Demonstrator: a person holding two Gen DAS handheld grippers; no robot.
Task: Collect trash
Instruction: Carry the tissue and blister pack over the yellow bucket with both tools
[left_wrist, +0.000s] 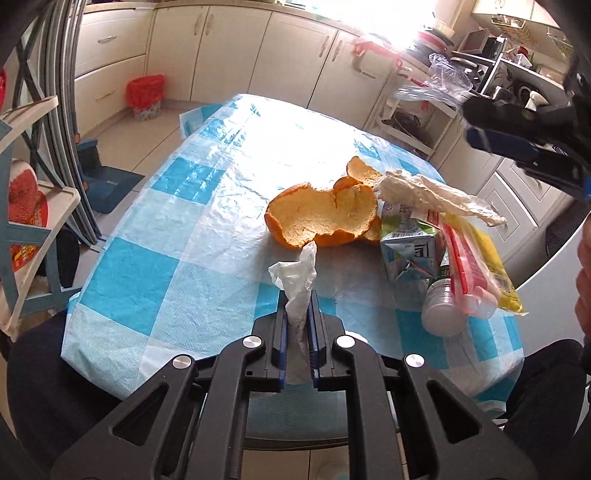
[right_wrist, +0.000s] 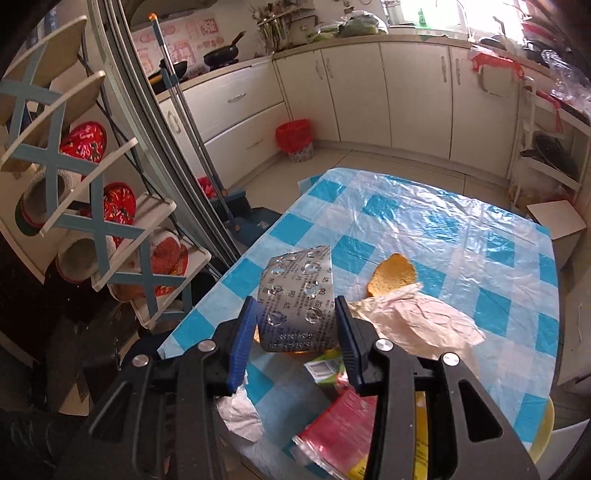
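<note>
My left gripper (left_wrist: 298, 295) is shut on a crumpled white tissue (left_wrist: 295, 280) just above the near edge of the blue-checked table (left_wrist: 147, 266). Ahead of it lie orange peel (left_wrist: 321, 214), a crushed green-white carton (left_wrist: 410, 243), a white bottle (left_wrist: 441, 308), a red and yellow wrapper (left_wrist: 480, 266) and a crumpled paper (left_wrist: 436, 195). My right gripper (right_wrist: 295, 306) is shut on a bent silver blister pack (right_wrist: 299, 302), held above the trash pile. The peel (right_wrist: 393, 275), paper (right_wrist: 417, 317), carton (right_wrist: 325, 369) and wrapper (right_wrist: 340, 424) show below it. The right gripper also shows in the left wrist view (left_wrist: 517, 144).
A bin with a red bag (right_wrist: 295, 138) stands on the floor by the cabinets (right_wrist: 369, 96). A slipper rack (right_wrist: 99, 229) and a broom (right_wrist: 195, 144) are left of the table. A shelf cart (left_wrist: 413, 110) stands at the far right.
</note>
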